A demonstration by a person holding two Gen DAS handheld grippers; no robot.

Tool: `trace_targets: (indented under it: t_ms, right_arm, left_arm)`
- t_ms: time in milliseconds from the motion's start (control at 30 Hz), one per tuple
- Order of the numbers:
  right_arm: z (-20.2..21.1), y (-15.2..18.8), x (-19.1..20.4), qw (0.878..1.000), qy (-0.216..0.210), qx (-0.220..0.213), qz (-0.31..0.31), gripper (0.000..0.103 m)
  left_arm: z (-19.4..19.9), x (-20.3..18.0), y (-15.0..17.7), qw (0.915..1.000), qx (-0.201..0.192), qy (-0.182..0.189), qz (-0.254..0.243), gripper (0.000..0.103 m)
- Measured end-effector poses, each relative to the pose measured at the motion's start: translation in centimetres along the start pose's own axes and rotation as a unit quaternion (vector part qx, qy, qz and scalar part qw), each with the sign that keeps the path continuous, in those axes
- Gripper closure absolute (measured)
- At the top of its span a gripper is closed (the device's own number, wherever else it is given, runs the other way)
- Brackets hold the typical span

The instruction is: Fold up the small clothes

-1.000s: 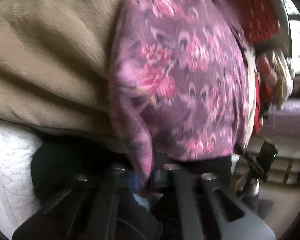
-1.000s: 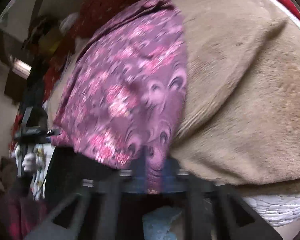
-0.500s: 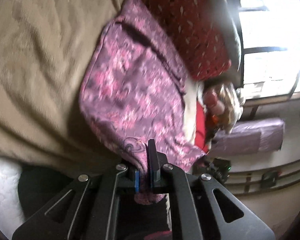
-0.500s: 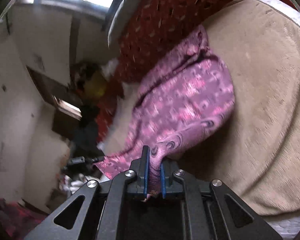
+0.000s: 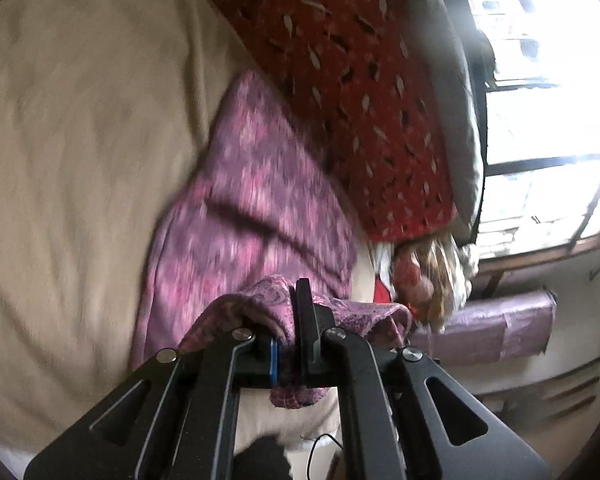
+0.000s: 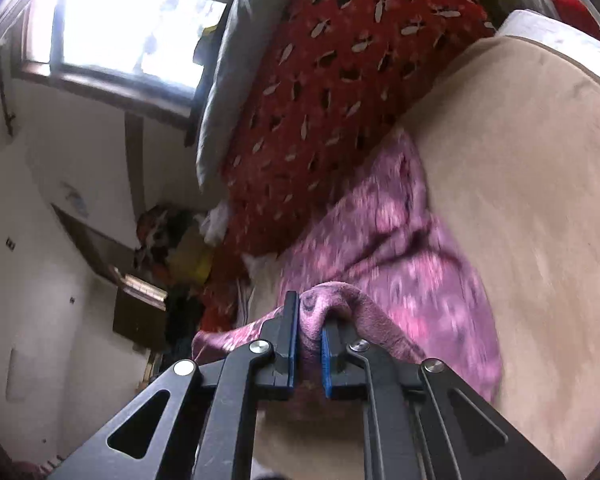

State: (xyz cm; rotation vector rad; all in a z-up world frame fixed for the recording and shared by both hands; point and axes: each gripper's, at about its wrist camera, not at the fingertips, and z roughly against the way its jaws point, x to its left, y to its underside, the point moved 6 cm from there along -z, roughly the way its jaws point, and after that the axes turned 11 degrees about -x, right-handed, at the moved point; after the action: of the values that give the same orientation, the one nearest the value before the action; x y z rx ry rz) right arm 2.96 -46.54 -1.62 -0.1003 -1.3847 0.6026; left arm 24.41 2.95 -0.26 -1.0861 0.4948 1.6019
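Pink-purple patterned garment [image 5: 244, 216] lies on the tan blanket [image 5: 80, 140] covering the bed, its far end against the red patterned pillow [image 5: 360, 92]. Near end lifted off the blanket and bunched over both sets of fingers.

Left hand-held gripper [image 5: 286, 354]: clamped on a fold of the garment; cloth fills the narrow gap between the fingers and a tuft hangs below them.

Right hand-held gripper [image 6: 310, 354]: likewise clamped on the garment [image 6: 384, 248], fabric humped over the top of the blue-padded fingers.

Change versus 0.5 s ago: both grippers have advanced toward the pillow end of the bed. The garment, then stretched long from the fingers outward, now looks shorter, with its held edge carried up over the portion lying flat. Versus 1.0 s ago: then the cloth was close to the cameras at the bed's near edge, with white quilted mattress visible; that edge is out of frame now.

Surroundings: grey cushion [image 5: 456, 100] behind the red pillow, bright window [image 5: 540, 120] beyond. Right view shows the same window [image 6: 120, 20] and a clutter of coloured items [image 6: 176, 244] beside the bed. Garment pattern motion-blurred in both views.
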Motion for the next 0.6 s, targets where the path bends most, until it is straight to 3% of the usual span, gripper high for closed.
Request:
trace_targets:
  t_ms: [333,500,600]
  right_arm:
    - [-12.0,-7.8,-4.1,0.998,0.038,-0.032,-0.038,0.094]
    - [-16.1,-10.0,-7.4,0.994,0.073,-0.051,-0.066,0.094]
    - [-18.2,-9.7,-9.8,0.99,0.117,-0.035,-0.076,0.092]
  left_arm:
    - [-11.0,-1.0,-11.2,0.9993,-0.018,-0.031,0.013,0.098]
    - [-16.2,1.1,-13.9,0.9962,-0.021,-0.074,0.041,0.098]
    - [-18.7,3.1,-14.4,0.9918,-0.008,-0.114,0.057,0.098]
